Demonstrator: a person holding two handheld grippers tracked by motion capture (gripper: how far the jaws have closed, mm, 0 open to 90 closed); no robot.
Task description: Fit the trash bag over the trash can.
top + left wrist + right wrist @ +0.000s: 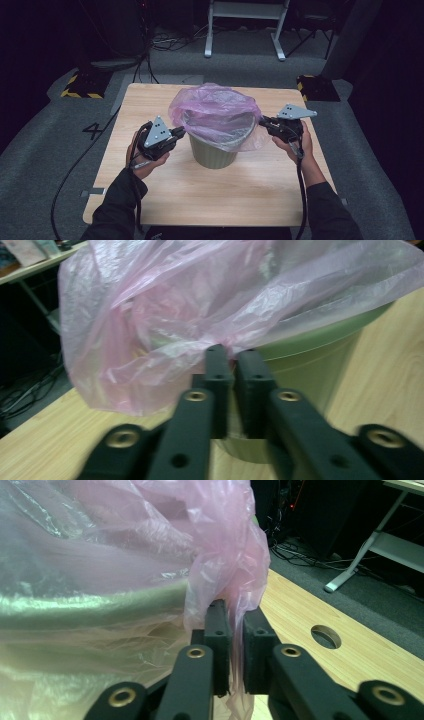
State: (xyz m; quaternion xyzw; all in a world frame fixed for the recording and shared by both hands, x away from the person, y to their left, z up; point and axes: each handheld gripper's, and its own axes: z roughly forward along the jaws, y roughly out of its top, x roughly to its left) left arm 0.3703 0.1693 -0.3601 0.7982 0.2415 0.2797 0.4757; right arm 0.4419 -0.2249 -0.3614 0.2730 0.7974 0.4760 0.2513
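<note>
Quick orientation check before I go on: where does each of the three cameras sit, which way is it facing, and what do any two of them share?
High view: above the person's side, looking forward and down on the table; forearms, both hands, left gripper and right gripper show.
Left gripper view: rides the left gripper, facing the pink bag on the green bin; its jaws show.
Right gripper view: rides the right gripper, jaws pinching the bag.
Shared: all three show bag and bin.
</note>
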